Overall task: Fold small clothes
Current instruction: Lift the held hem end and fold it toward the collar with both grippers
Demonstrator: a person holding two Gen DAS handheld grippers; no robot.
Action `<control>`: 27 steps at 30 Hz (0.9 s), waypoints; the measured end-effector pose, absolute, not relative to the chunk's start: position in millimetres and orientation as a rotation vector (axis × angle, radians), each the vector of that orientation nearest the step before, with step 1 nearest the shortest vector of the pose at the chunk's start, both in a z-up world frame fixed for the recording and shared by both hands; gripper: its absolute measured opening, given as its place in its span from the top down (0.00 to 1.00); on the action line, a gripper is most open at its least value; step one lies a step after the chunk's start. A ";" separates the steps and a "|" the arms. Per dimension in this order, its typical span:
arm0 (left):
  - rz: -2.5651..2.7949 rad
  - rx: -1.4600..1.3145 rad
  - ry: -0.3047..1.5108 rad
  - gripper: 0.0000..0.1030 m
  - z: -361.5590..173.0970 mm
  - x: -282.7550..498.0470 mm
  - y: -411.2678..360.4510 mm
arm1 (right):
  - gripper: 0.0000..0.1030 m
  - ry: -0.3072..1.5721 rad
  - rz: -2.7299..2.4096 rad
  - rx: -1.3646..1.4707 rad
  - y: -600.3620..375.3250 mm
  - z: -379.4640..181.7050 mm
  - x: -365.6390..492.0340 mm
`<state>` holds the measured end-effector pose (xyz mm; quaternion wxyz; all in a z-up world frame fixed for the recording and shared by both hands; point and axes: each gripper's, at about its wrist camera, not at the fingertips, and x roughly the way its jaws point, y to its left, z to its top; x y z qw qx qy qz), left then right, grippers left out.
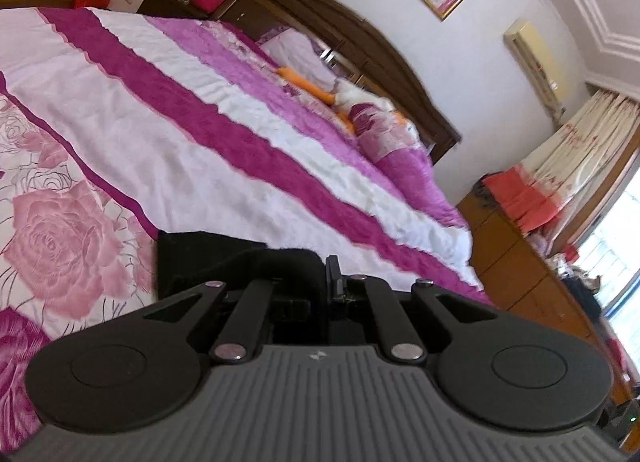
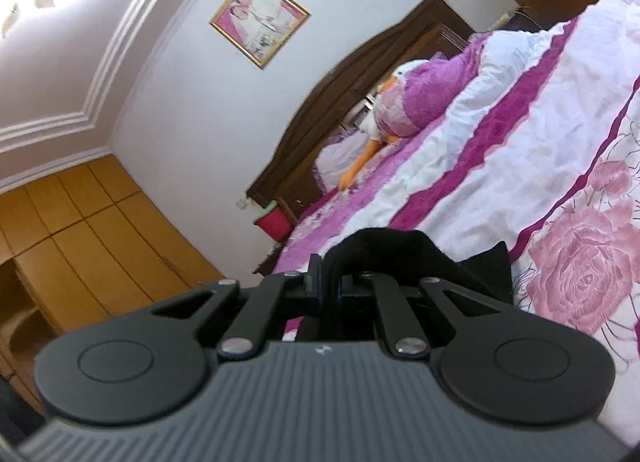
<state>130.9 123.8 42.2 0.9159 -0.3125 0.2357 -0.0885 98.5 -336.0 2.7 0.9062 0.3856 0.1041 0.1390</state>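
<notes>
A small black garment [image 1: 208, 262] lies on the pink and white floral bedspread [image 1: 132, 141]. My left gripper [image 1: 325, 274] is shut on its edge, with the cloth draped over the fingers to the left. In the right wrist view the same black garment [image 2: 404, 252] bunches over my right gripper [image 2: 326, 274], which is shut on another edge. Both grippers hold the cloth just above the bed [image 2: 520, 165]. Most of the garment is hidden under the gripper bodies.
A white and orange stuffed toy [image 1: 352, 95] and a purple pillow [image 2: 432, 89] lie by the dark wooden headboard [image 1: 360, 33]. A wooden dresser [image 1: 516, 258] stands beside the bed. Wooden wardrobes [image 2: 88, 229] line the far wall.
</notes>
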 end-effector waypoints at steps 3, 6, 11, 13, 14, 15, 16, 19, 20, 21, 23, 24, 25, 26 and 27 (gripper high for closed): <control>-0.157 -0.609 0.523 0.93 23.4 154.8 120.6 | 0.92 0.258 0.253 0.773 -333.1 -12.8 121.9; -0.113 -0.548 0.565 0.93 1.3 174.8 116.6 | 0.92 0.308 0.219 0.745 -330.2 -30.6 139.1; -0.067 -0.529 0.665 0.93 -40.1 200.1 120.6 | 0.91 0.396 0.148 0.696 -327.4 -59.1 159.5; -0.068 -0.508 0.673 0.93 -50.3 204.9 121.0 | 0.90 0.441 0.119 0.686 -326.8 -68.7 164.6; -0.071 -0.490 0.670 0.92 -51.7 205.2 119.8 | 0.91 0.466 0.110 0.686 -326.9 -73.9 166.5; -0.071 -0.476 0.667 0.92 -51.7 205.4 118.5 | 0.91 0.479 0.108 0.689 -326.8 -77.1 167.3; -0.070 -0.473 0.669 0.92 -51.5 205.4 118.1 | 0.91 0.484 0.110 0.693 -327.2 -79.3 166.7; -0.080 -0.482 0.681 0.92 -47.0 203.9 119.6 | 0.89 0.495 0.105 0.688 -326.6 -76.1 162.7; -0.085 -0.490 0.684 0.92 -43.8 202.0 120.6 | 0.89 0.500 0.102 0.679 -326.0 -73.5 161.2; -0.091 -0.499 0.687 0.91 -39.9 199.4 122.0 | 0.87 0.505 0.099 0.671 -325.3 -70.4 158.8; -0.103 -0.510 0.693 0.90 -33.2 193.0 124.6 | 0.81 0.514 0.101 0.669 -325.6 -64.4 152.7; -0.108 -0.511 0.695 0.87 -29.2 188.1 124.7 | 0.72 0.518 0.101 0.674 -326.6 -61.2 148.3; -0.111 -0.508 0.694 0.86 -26.5 183.7 125.1 | 0.64 0.517 0.105 0.681 -328.7 -58.5 146.2; -0.114 -0.501 0.693 0.85 -23.6 178.5 125.3 | 0.61 0.514 0.110 0.689 -330.0 -55.5 141.3; -0.124 -0.493 0.688 0.84 -20.4 172.8 124.9 | 0.57 0.511 0.116 0.695 -331.0 -52.7 136.9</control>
